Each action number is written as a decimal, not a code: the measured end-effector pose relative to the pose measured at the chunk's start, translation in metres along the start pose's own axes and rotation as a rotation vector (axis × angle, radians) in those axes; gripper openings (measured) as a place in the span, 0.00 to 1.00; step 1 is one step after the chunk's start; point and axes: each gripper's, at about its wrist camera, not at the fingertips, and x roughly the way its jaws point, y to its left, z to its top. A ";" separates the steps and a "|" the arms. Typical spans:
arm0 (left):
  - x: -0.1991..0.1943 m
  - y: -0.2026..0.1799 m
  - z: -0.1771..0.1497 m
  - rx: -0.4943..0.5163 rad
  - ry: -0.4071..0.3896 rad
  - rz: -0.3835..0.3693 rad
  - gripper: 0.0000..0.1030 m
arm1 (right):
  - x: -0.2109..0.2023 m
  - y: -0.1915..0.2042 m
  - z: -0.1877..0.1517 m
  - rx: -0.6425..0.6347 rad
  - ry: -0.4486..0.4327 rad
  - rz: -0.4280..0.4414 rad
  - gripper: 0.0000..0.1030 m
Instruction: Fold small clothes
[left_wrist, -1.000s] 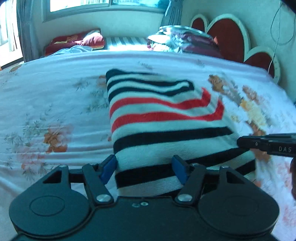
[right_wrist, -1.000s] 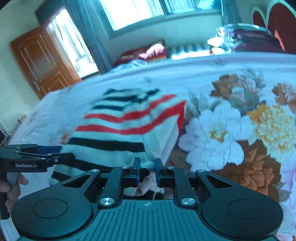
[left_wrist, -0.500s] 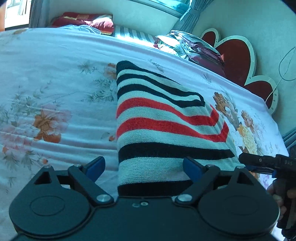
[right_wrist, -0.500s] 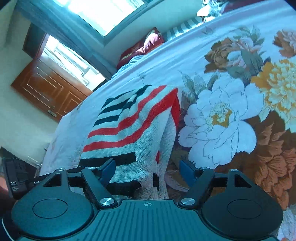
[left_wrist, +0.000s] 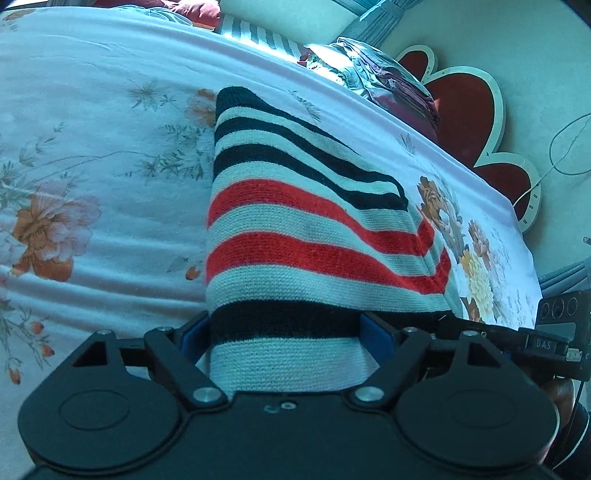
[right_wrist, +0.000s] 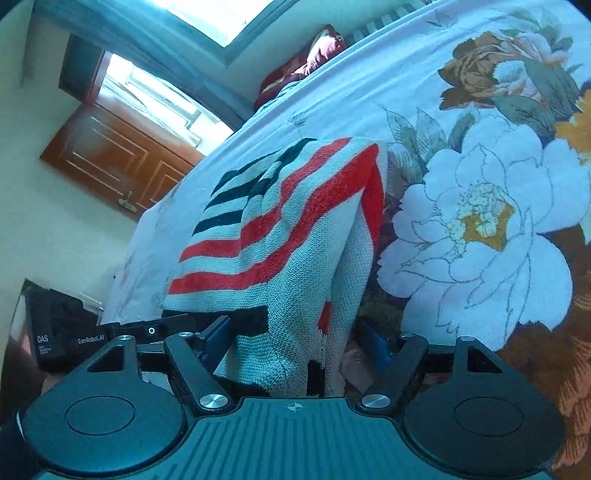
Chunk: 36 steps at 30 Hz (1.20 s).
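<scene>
Two tools are hovering w/ blue pads spread wide over a folded striped sweater (left_wrist: 310, 236) lying on a floral bed sheet (left_wrist: 92, 166). The left tool (left_wrist: 284, 330) is straddling the near edge, gripping nothing, jaws just narrowing slightly. The right tool (right_wrist: 295, 341) is likewise straddling the rumpled right side, jaws also easing in, holding nothing.

"DAS" reads white on the black body of the right gripper (left_wrist: 546, 345) at the left view's edge, while the left gripper (right_wrist: 70, 343) carries "DAS" and "GenRobot.AI" in the right view.
</scene>
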 end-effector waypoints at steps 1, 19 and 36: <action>0.001 -0.001 0.001 -0.003 0.002 0.004 0.80 | 0.003 0.006 0.000 -0.033 -0.001 -0.037 0.56; -0.007 -0.061 -0.011 0.294 -0.053 0.231 0.48 | 0.013 0.053 -0.018 -0.196 -0.057 -0.241 0.34; -0.060 -0.034 -0.013 0.382 -0.126 0.133 0.40 | 0.018 0.138 -0.034 -0.359 -0.132 -0.378 0.32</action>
